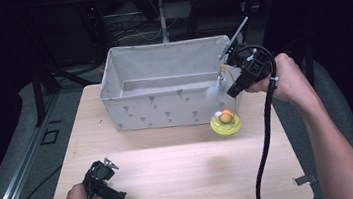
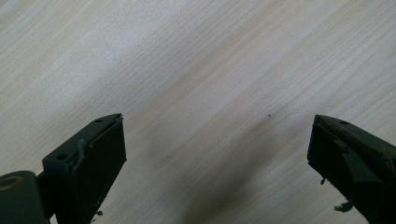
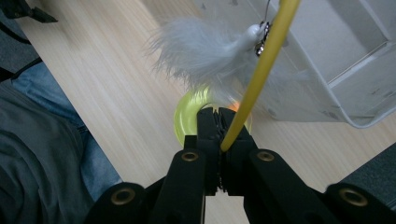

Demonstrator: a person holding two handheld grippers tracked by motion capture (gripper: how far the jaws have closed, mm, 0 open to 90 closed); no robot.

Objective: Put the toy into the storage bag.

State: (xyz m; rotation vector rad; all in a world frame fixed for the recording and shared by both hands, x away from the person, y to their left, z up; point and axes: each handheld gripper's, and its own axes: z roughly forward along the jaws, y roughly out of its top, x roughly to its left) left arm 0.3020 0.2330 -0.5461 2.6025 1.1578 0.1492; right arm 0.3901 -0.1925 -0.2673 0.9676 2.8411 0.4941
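Feather toy (image 3: 205, 51) – its yellow wand pinched in the right gripper (image 3: 219, 122), bin (image 1: 162, 83) at ten o'clock; left gripper (image 2: 217, 154) – jaws apart over table (image 1: 183, 174).

Table (image 1: 183, 179) front & centre bare, free passage. Fabric bin (image 1: 165, 108) blocks rear; yellow toy (image 1: 226, 122) just beside its front-right corner.

- Bin (image 1: 165, 108): pale grey fabric with small darker grey motifs.
- Table (image 1: 188, 173): light wood grain.
- Dish (image 1: 226, 125): yellow-green, with an orange ball (image 1: 225, 117) inside.
- Wand (image 3: 261, 70): yellow.
- Feather (image 3: 201, 51): white.
- Grippers (image 1: 104, 180): black.
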